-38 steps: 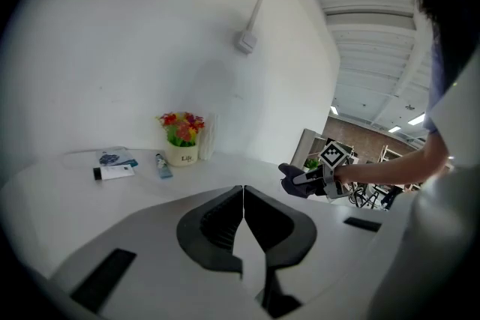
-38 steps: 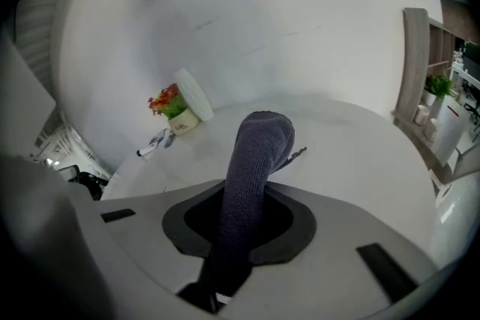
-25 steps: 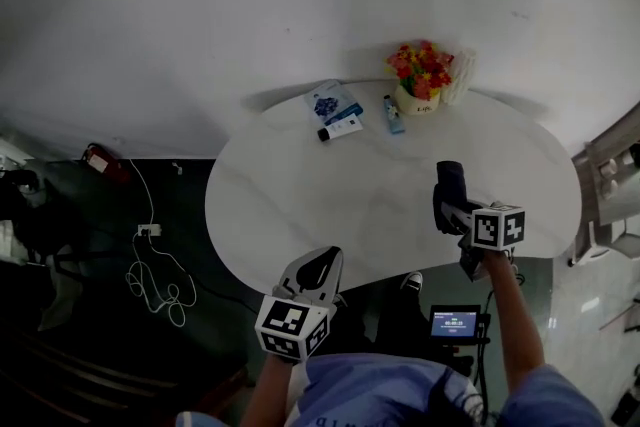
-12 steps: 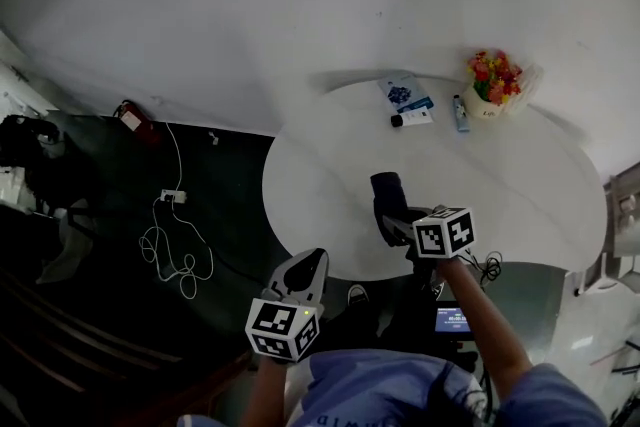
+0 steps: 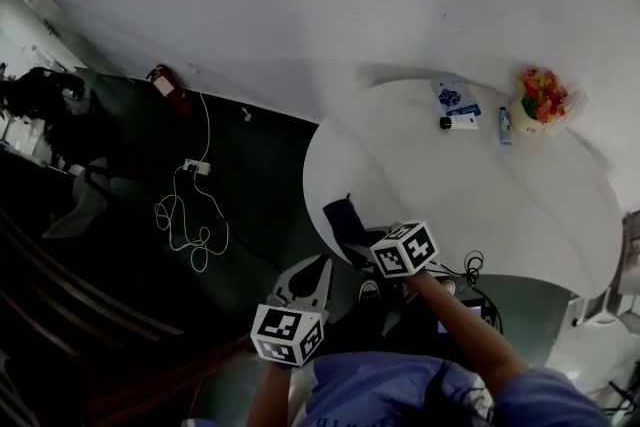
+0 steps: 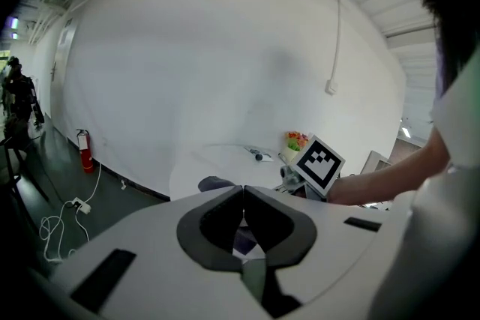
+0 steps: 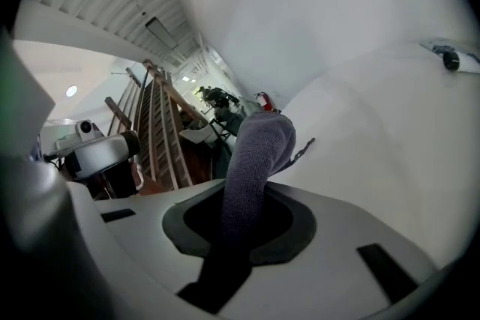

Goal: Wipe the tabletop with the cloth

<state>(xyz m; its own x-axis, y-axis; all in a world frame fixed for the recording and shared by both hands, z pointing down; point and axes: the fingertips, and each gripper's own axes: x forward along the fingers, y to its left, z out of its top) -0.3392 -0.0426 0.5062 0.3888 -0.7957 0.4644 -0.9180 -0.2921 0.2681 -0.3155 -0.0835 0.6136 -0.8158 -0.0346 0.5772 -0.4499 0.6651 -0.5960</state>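
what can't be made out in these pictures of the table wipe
- Print on the packet and tube: too small, head view.
- Whether the cloth touches the tabletop: its own bulging end hides the contact in the right gripper view; head view too dark.
- Clutter by the left wall: dark and tiny, head view.

The left gripper point(image 5: 320, 263), lower centre, and the right gripper point(image 5: 355, 240), just right of it, share a pale grey shell, black jaw pads point(image 6: 206, 228) and a white cube point(image 5: 287, 335) of black square markers. A blue top point(image 5: 380, 395) with short sleeves fills the bottom edge.
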